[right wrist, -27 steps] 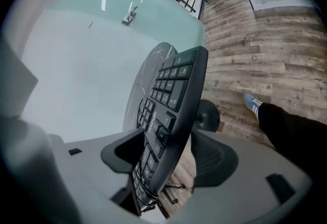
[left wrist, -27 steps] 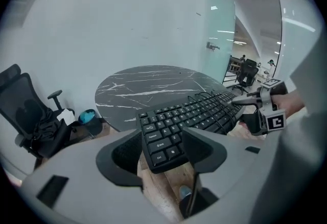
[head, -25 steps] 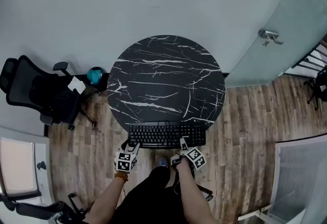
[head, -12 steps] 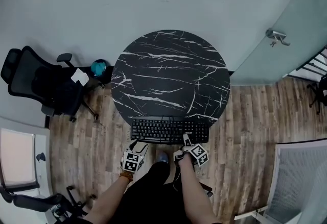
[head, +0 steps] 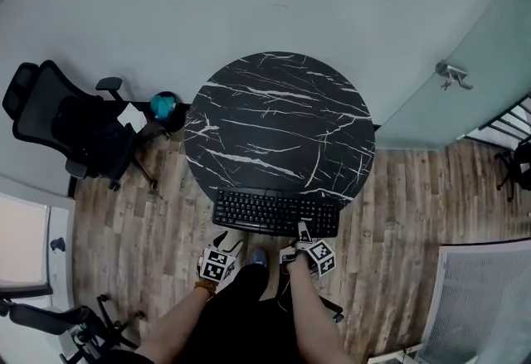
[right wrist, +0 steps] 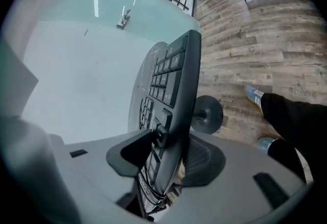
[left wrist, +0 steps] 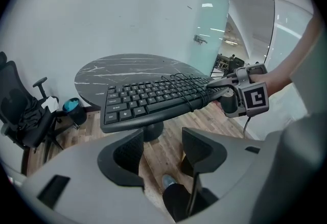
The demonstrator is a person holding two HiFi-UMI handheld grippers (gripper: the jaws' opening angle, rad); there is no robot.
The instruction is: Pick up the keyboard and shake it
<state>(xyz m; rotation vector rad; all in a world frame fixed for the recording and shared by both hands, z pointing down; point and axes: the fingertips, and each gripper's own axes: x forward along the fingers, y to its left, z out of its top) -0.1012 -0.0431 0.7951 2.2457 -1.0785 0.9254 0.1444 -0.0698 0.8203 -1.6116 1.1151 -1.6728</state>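
Observation:
A black keyboard lies on the near edge of the round black marble table and overhangs it toward me. My right gripper straddles the keyboard's front edge near its right end. In the right gripper view the keyboard stands between the jaws, which are closing; one jaw is over the keys and the other under the base. My left gripper hangs open just short of the keyboard's left front corner. In the left gripper view the left gripper has only floor between its fingers, with the keyboard ahead and above.
A black office chair with a white paper on it stands left of the table, with a teal ball beside it. A glass door with a metal handle is at the right. My legs and shoes are over the wooden floor below the grippers.
The left gripper has drawn back a little from the keyboard's left front corner. The right gripper stays at the keyboard's front edge. The keyboard has not left the table.

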